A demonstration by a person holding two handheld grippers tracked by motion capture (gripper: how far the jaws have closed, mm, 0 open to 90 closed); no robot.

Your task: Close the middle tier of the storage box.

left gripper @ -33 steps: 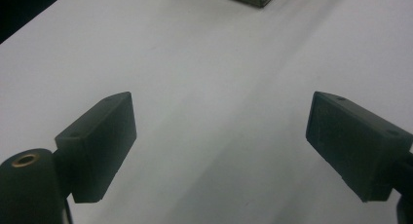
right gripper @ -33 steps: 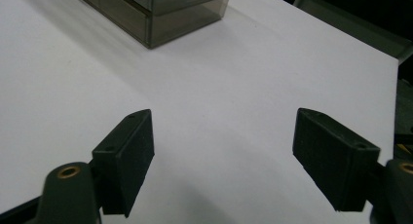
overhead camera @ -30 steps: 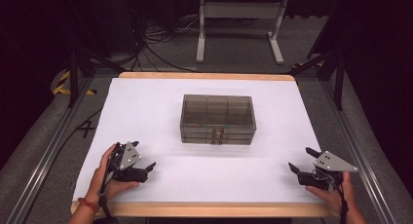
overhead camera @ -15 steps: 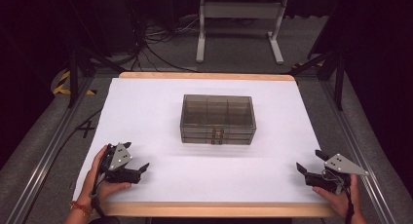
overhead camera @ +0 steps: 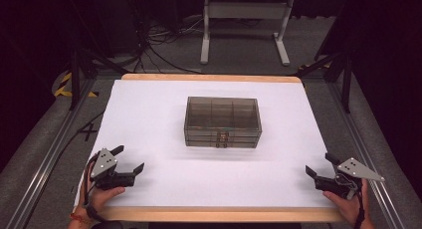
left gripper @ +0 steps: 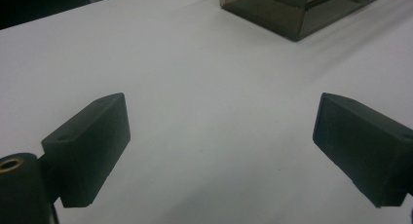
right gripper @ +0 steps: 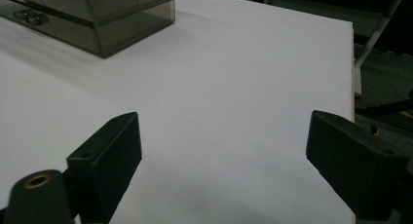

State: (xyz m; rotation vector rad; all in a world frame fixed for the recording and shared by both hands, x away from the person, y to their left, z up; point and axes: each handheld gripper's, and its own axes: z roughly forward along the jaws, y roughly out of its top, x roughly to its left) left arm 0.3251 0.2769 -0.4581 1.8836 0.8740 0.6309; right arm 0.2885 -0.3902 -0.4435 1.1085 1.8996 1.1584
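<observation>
A smoky transparent plastic box (overhead camera: pixel 223 120) with a lid and front clasps stands shut in the middle of the white table top (overhead camera: pixel 149 114). My left gripper (overhead camera: pixel 130 158) rests low near the front left corner, open, its jaws pointing right toward the box. My right gripper (overhead camera: pixel 318 164) sits near the front right corner, open, jaws pointing left; they have just been opening and nothing is between them. The left gripper view has the left gripper (left gripper: pixel 221 131) wide over bare white surface, the box (left gripper: pixel 297 9) far ahead. The right gripper (right gripper: pixel 224 136) frames bare table too, box (right gripper: pixel 97 19) at upper left.
A wooden rim (overhead camera: pixel 209 214) borders the table's front edge. Metal rails (overhead camera: pixel 45 164) run along both sides. A white stand (overhead camera: pixel 244 25) and cables (overhead camera: pixel 149 45) lie on the dark floor behind the table. The table's right edge (right gripper: pixel 351 87) is close to my right gripper.
The left hand has drifted left toward the front corner. The right hand has slid slightly right toward the table's edge. The box has not moved.
</observation>
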